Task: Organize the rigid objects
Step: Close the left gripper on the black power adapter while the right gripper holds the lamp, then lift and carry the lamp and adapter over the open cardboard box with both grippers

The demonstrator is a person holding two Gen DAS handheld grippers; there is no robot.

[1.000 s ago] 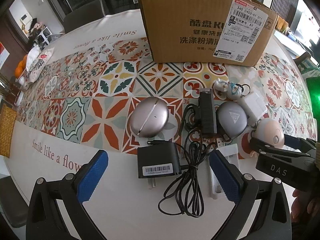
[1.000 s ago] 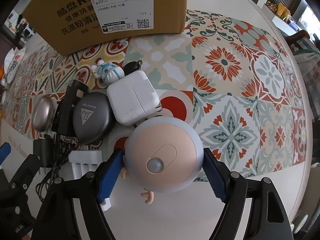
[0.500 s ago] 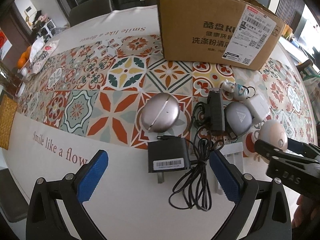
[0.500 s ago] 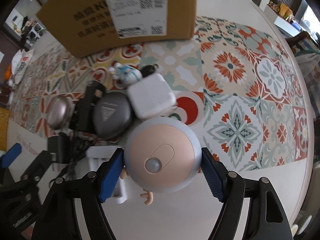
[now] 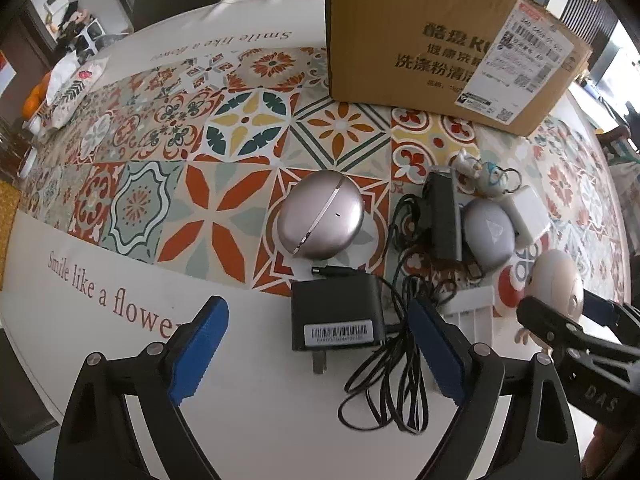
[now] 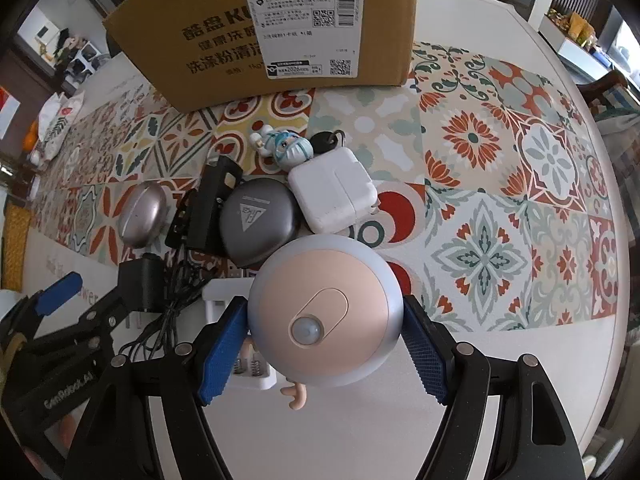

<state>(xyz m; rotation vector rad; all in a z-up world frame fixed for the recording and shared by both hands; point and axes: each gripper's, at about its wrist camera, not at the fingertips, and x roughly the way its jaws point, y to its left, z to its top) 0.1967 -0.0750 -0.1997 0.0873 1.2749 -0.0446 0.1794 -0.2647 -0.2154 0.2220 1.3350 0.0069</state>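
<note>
My right gripper (image 6: 324, 320) is shut on a round peach-and-grey light (image 6: 324, 308) with a small sensor on top, held just above the table. In the left wrist view the same light (image 5: 556, 280) shows at the right, gripped. My left gripper (image 5: 316, 332) hangs over the black plug adapter (image 5: 336, 316) and its coiled black cable (image 5: 388, 380). Its jaws are closing, the adapter lies between them, and the pads do not touch it.
A cardboard box (image 5: 420, 40) stands at the back. Clustered on the patterned tablecloth (image 5: 224, 136) are a rose-gold oval case (image 5: 320, 220), a black oblong device (image 5: 442, 216), a grey round case (image 6: 256, 220), a white charger cube (image 6: 332, 196), a small figurine keychain (image 6: 288, 148) and a white battery tray (image 6: 220, 304).
The left gripper's jaws have narrowed, and the adapter now sits more centred between them. The right gripper has risen a little with the round light still in it.
</note>
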